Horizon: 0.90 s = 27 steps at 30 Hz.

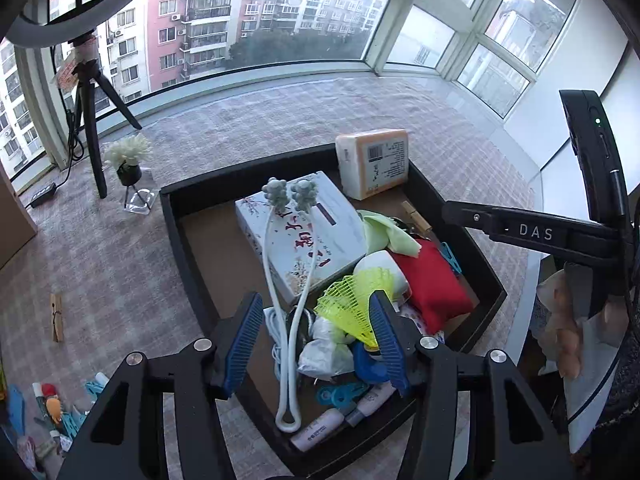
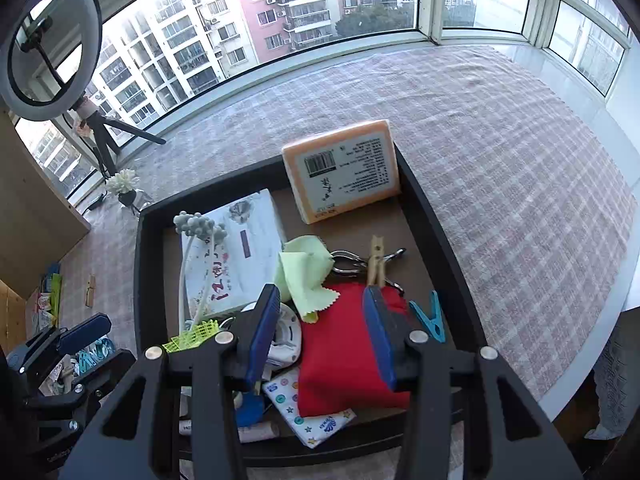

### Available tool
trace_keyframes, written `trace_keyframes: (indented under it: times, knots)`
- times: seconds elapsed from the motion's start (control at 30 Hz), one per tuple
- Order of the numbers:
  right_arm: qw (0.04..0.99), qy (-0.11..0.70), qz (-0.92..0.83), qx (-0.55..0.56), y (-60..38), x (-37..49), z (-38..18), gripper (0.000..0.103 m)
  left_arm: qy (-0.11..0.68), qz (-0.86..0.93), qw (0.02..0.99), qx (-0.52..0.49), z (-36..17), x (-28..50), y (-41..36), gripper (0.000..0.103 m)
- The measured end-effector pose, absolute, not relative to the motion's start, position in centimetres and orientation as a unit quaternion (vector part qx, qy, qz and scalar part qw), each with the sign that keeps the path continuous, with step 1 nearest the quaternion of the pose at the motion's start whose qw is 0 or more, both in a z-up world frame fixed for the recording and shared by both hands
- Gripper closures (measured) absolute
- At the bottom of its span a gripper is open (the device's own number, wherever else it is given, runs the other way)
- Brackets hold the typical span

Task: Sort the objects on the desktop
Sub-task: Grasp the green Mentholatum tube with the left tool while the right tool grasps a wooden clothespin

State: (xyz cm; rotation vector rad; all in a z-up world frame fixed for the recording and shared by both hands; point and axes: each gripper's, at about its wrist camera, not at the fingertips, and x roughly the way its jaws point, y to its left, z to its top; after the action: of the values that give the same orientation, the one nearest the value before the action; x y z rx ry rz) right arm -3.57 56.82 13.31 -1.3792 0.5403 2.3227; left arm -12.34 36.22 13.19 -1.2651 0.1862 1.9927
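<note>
Most items already fill the tray (image 1: pixel 172 216); a peg (image 1: pixel 56 317) and bits at lower left remain on the worktop (image 1: pixel 240 120). Left tool (image 1: pixel 316 340) and right tool (image 2: pixel 324 340) hang released, grasping nothing.

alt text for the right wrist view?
Open right claw hangs over a black tray of clutter: red pouch, green cloth, orange tissue pack, white box. Checked tablecloth and windows behind.

The left claw (image 1: pixel 316 336), jaws parted and empty, hangs over a black tray (image 1: pixel 172 216) crowded with a white massager (image 1: pixel 288 280), printed box (image 1: pixel 304 232), yellow shuttlecock (image 1: pixel 348 300) and red pouch (image 1: pixel 432 284). At nine o'clock, a wooden clothespin (image 1: pixel 56 317) lies on the checked bench (image 1: pixel 120 264).
</note>
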Motion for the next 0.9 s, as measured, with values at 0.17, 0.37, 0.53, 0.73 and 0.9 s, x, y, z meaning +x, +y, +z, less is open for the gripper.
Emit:
trace_keyframes:
  times: [0.17, 0.37, 0.53, 0.73, 0.9]
  knots:
    - [0.144, 0.179, 0.84, -0.491, 52.9, -6.2, 14.0, 0.06, 0.066, 0.801, 0.319, -0.502, 12.7, -14.7, 30.7, 0.052]
    - [0.075, 0.14, 0.853, -0.497, 45.6, -10.8, 13.9, 0.06, 0.055, 0.824, 0.222, -0.519, 10.8, -17.6, 21.4, 0.052]
    - [0.015, 0.085, 0.863, -0.498, 38.2, -15.1, 12.6, 0.06, 0.026, 0.822, 0.149, -0.549, 8.2, -19.6, 13.6, 0.052]
    - [-0.053, 0.013, 0.863, -0.502, 30.7, -19.2, 9.9, 0.06, 0.007, 0.814, 0.093, -0.574, 5.0, -20.4, 8.1, 0.06]
    - [-0.077, -0.002, 0.85, -0.521, 27.0, -21.6, 7.4, 0.06, 0.004, 0.797, 0.098, -0.596, 2.6, -20.1, 7.7, 0.065]
